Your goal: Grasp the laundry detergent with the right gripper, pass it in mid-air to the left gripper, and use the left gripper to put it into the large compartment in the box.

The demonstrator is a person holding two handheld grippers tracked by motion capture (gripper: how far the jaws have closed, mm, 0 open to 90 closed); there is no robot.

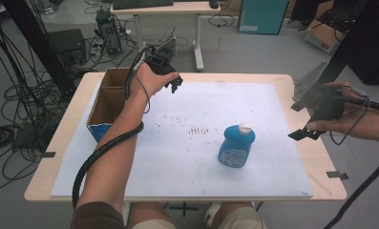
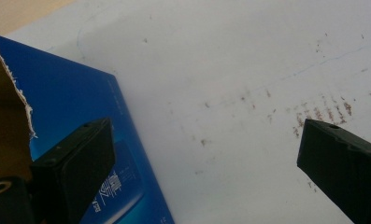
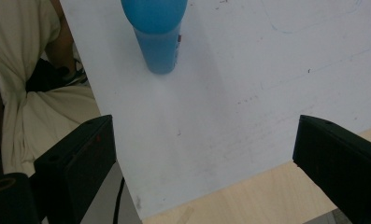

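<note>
The right gripper (image 1: 305, 133), jaws spread and empty, hangs well to the right of the upright blue plastic bottle with a white cap (image 1: 236, 145) on the white sheet (image 1: 187, 167), and a fast sideways approach could, I judge, tip it before the jaws close.

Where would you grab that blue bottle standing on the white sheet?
Grip the blue bottle across its body, below the white cap, coming from its right side. It stands upright with bare sheet around it, and the open right hand-held gripper is nearest.

Open white sheet (image 1: 177, 143) between box (image 1: 108, 102) and bottle (image 1: 236, 146).
</note>
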